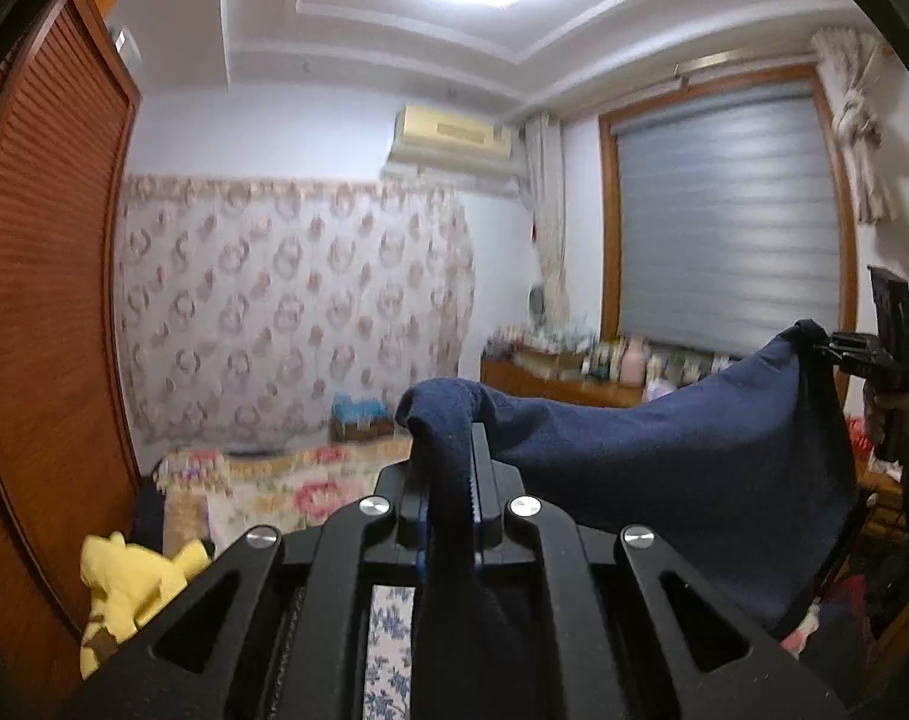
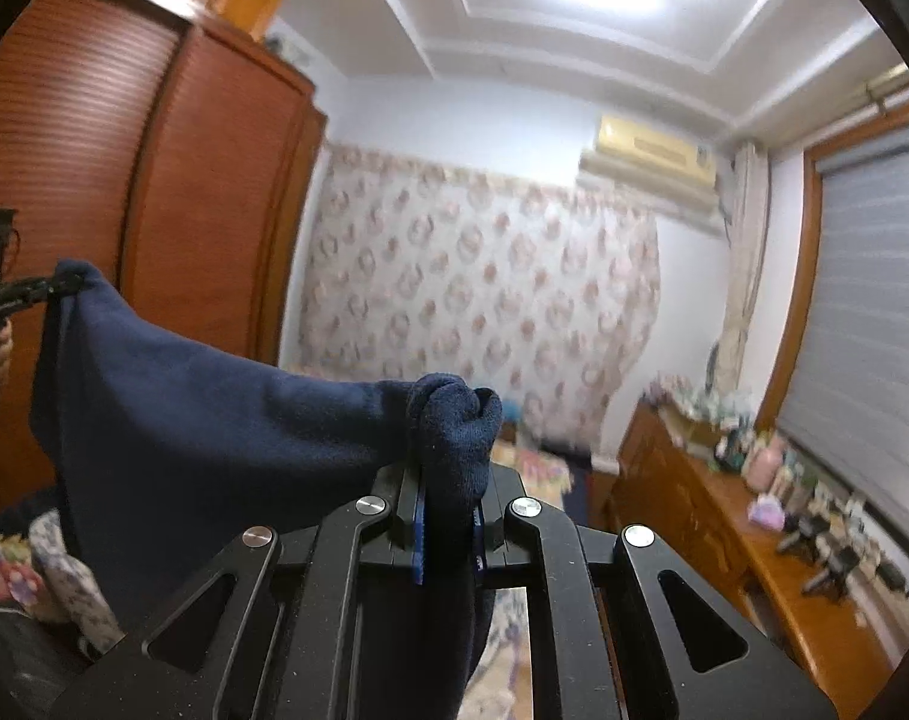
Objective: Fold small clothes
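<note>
A small navy blue garment [image 1: 682, 456] hangs stretched in the air between my two grippers. My left gripper [image 1: 451, 450] is shut on one bunched corner of it. My right gripper [image 2: 451, 456] is shut on the other bunched corner, and the cloth [image 2: 202, 420] sags away to the left. In the left wrist view the right gripper [image 1: 838, 351] shows at far right, pinching the raised corner. In the right wrist view the left gripper [image 2: 40, 291] shows at far left, pinching its corner. Both views point up at the room, so the surface below is mostly hidden.
A bed with a floral cover [image 1: 286, 480] lies ahead, with a yellow plush toy [image 1: 130, 582] at lower left. A louvred wooden wardrobe [image 2: 154, 192] stands on the left. A wooden dresser [image 2: 754, 546] crowded with small items runs under the window blind [image 1: 724, 228].
</note>
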Demonstrator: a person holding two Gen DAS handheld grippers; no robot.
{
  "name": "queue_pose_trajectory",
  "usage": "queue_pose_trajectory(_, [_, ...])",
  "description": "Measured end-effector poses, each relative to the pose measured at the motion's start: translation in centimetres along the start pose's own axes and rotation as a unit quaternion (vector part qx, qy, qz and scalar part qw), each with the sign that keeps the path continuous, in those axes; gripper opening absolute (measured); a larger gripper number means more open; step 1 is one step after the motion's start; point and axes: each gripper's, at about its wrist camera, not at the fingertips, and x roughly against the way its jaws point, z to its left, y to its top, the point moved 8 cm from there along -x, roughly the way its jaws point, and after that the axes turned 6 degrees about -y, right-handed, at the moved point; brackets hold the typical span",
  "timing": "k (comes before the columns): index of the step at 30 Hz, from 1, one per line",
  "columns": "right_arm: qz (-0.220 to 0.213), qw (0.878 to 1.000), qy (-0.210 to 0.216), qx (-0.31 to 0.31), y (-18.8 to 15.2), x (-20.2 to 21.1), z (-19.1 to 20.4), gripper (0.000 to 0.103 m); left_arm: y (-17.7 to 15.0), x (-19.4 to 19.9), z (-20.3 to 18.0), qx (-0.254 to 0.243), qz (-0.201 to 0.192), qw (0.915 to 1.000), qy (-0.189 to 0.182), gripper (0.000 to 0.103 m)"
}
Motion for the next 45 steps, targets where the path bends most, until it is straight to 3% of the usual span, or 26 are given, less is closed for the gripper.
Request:
queue_pose_trajectory(5, [0.097,0.995,-0.001,-0.004,-8.2,-11.2,-0.5,0.008,-7.0,-10.1,3.1,0.014,0.081,0.9965,0.015,0.007])
queue_pose_trajectory(11, [0.208,0.978,-0.005,-0.007,-20.3,-25.7,0.0,0.008,-15.0,-20.8,6.5,0.038,0.169,0.9841,0.039,0.007])
queue_pose_trajectory(17, [0.248,0.968,-0.031,-0.018,-25.0,-31.8,-0.5,0.011,-17.7,-24.8,6.8,0.035,0.204,0.9764,0.062,0.010])
queue_pose_trajectory(19, [0.255,0.965,-0.043,-0.038,-25.6,-32.4,-1.3,0.023,-18.0,-25.0,6.5,0.044,0.216,0.9739,0.056,0.012])
queue_pose_trajectory(21, [0.256,0.964,-0.057,-0.049,-25.5,-32.4,-1.9,0.041,-18.0,-24.3,5.7,0.047,0.219,0.9736,0.046,0.025])
queue_pose_trajectory(23, [0.253,0.964,-0.061,-0.052,-25.2,-31.6,-1.9,0.047,-18.1,-23.3,5.2,0.043,0.215,0.9747,0.043,0.036])
queue_pose_trajectory(26, [0.251,0.965,-0.046,-0.063,-24.8,-29.3,-1.4,0.048,-18.6,-21.2,4.2,0.046,0.215,0.9750,0.032,0.049])
queue_pose_trajectory(27, [0.251,0.965,-0.043,-0.067,-24.9,-28.5,-1.2,0.049,-18.8,-20.8,4.1,0.049,0.215,0.9750,0.028,0.057])
queue_pose_trajectory(35, [0.271,0.958,0.003,-0.095,-29.5,-23.0,3.1,0.049,-23.8,-17.1,1.7,0.057,0.253,0.9656,0.019,0.059])
queue_pose_trajectory(45, [0.300,0.948,0.026,-0.106,-33.6,-19.8,6.2,0.049,-29.0,-16.4,-0.2,0.075,0.294,0.9526,0.021,0.059])
